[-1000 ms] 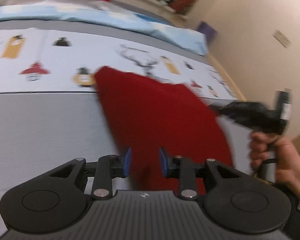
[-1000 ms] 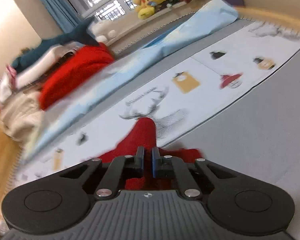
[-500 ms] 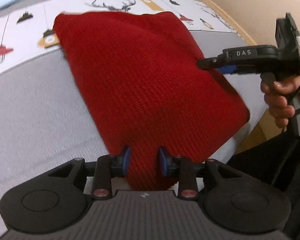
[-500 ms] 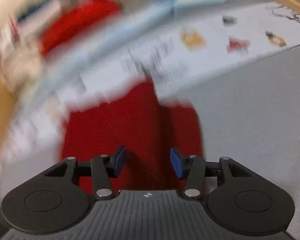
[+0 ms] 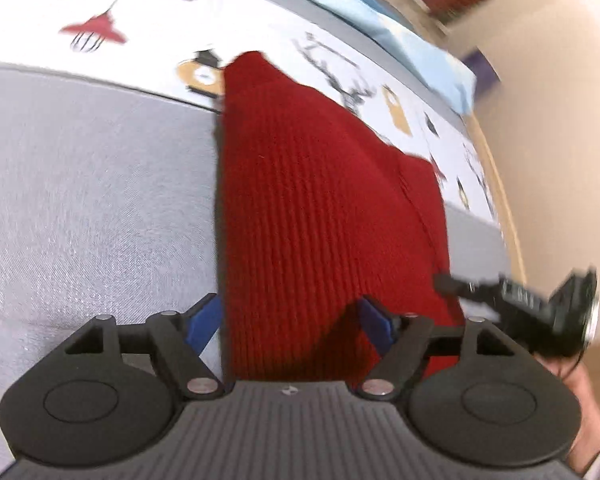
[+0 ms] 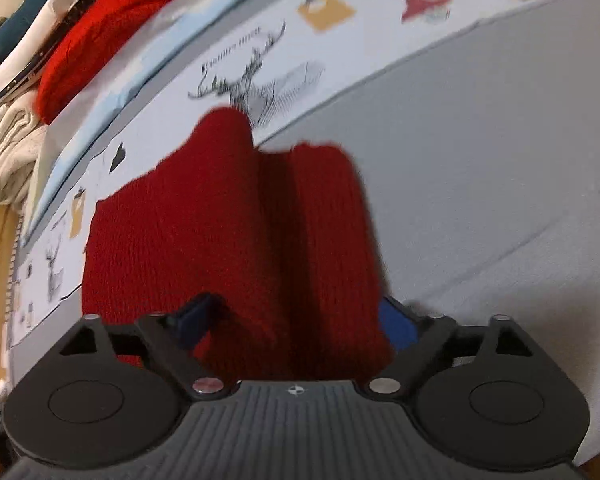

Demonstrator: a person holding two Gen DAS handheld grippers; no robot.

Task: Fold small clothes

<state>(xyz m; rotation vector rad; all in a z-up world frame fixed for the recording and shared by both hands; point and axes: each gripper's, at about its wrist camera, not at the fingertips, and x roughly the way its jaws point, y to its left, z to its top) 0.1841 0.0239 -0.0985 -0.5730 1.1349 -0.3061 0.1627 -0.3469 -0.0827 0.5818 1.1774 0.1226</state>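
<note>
Here, grey bedsheet (image 5: 80, 184), printed white panel (image 6: 340, 36), beige wall (image 5: 560, 80)

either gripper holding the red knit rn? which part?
Nothing held. Left gripper and right gripper both stand open, fingers spread around the near edge of the red knit garment without clamping it.

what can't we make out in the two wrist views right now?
- Left wrist: near hem of the red knit garment is hidden behind the left hand-held gripper.
- Left wrist: right hand-held gripper is motion-blurred; jaw state unreadable there.
- Right wrist: garment's near edge is hidden by the gripper body; contact with the blue pads unclear.
- Right wrist: clothes pile is cut off by the left edge.
</note>
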